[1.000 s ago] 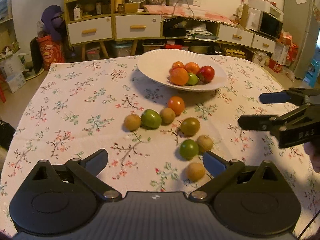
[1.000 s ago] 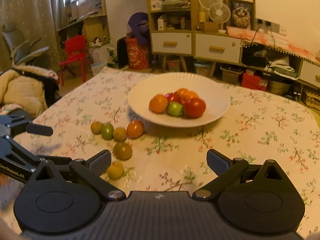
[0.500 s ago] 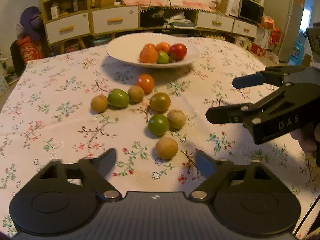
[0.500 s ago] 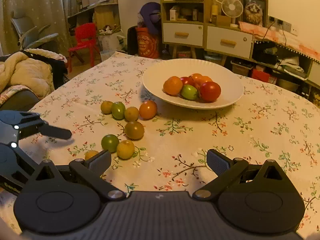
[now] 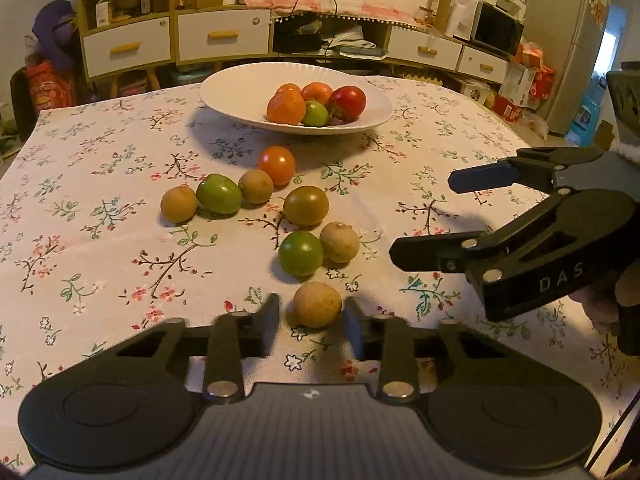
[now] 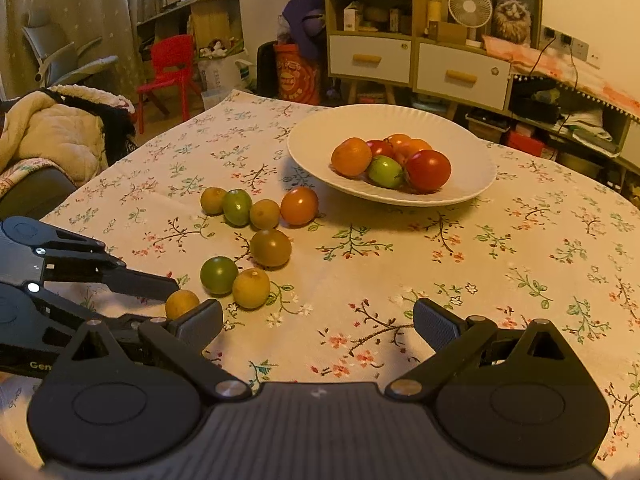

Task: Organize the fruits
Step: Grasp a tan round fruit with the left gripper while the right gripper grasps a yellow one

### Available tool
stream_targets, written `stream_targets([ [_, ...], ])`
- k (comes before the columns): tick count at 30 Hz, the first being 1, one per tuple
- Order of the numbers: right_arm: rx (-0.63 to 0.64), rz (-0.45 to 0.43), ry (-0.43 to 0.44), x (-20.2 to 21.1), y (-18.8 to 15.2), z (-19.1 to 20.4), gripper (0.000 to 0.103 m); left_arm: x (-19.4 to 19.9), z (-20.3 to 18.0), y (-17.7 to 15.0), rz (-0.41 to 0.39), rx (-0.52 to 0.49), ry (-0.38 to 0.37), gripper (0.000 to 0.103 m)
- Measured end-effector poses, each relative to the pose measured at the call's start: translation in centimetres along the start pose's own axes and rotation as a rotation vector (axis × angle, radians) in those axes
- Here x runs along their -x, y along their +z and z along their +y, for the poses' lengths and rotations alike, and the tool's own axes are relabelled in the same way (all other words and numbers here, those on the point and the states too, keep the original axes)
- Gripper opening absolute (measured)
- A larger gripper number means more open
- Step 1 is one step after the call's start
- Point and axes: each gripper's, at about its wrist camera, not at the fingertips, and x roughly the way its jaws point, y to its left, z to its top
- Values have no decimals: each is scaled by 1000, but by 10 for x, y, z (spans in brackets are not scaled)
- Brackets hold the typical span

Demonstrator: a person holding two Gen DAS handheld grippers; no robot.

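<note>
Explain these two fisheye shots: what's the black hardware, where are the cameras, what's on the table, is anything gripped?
No robot arm here: a person holds a two-finger gripper in each hand, and each gripper carries a fisheye camera looking forward along its fingers. The black shape at the bottom of each picture is that camera's own gripper.

In the left wrist view, the left gripper has closed around the nearest tan fruit; the pads look to be against its sides. The right gripper shows at the side, open and empty.

The right wrist view shows the same table from the other hand.

On the flowered tablecloth lie eight loose fruits, tan, green and orange. The white plate behind them already holds several more.
</note>
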Motion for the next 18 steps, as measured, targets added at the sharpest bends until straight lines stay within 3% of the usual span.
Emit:
stream_targets([
  [9, 15, 28, 15, -13, -1, 6, 94, 7, 2, 5, 21, 14, 36, 18],
  [18, 95, 35, 50, -27, 0, 20, 75, 7, 15, 6, 46, 70, 63, 18],
])
